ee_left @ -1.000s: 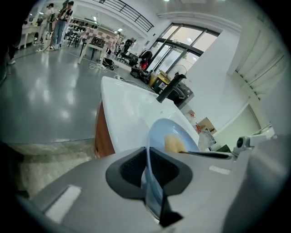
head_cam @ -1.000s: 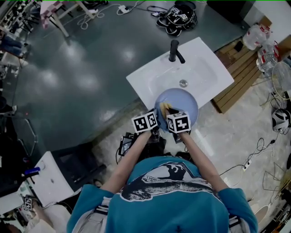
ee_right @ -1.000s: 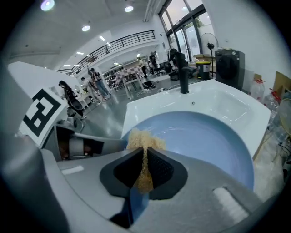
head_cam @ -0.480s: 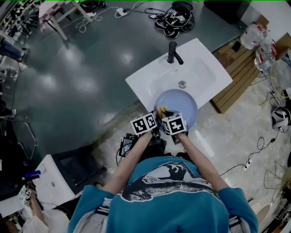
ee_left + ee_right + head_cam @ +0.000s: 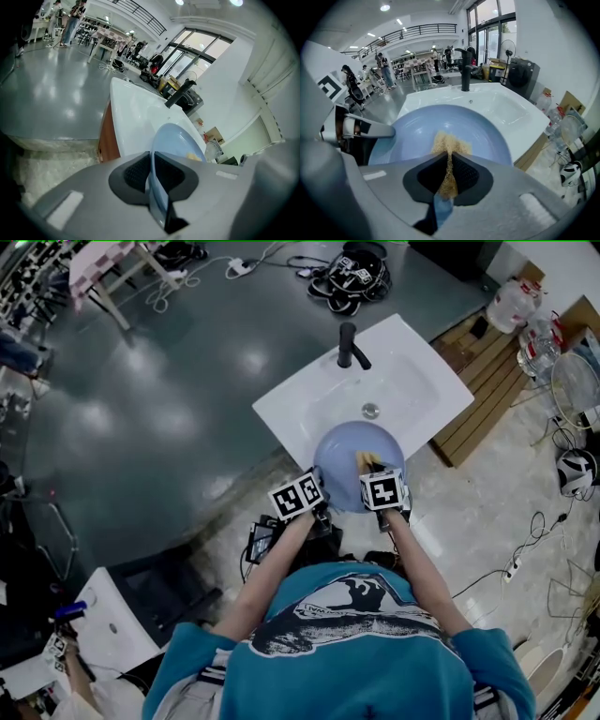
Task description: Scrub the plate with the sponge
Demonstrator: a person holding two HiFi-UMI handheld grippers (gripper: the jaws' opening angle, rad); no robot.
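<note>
A pale blue plate [image 5: 342, 451] hangs over the front edge of a white sink [image 5: 417, 381]. My left gripper [image 5: 322, 506] is shut on the plate's near left rim; in the left gripper view the rim [image 5: 157, 187] runs edge-on between the two dark pads. My right gripper [image 5: 372, 470] is shut on a tan sponge [image 5: 366, 460], which lies against the plate's right half. In the right gripper view the sponge [image 5: 449, 145] sticks out past the jaws onto the plate [image 5: 417, 129], and the left gripper [image 5: 356, 131] shows at the plate's left edge.
A black faucet [image 5: 349, 345] stands at the sink's back rim, with the drain [image 5: 371, 411] just beyond the plate. Wooden pallets [image 5: 487, 390] lie to the right of the sink. Cables and a power strip [image 5: 511, 570] trail over the floor at the right.
My right gripper has carried the sponge across the plate from its left side to its right side. The left gripper keeps its hold on the rim.
</note>
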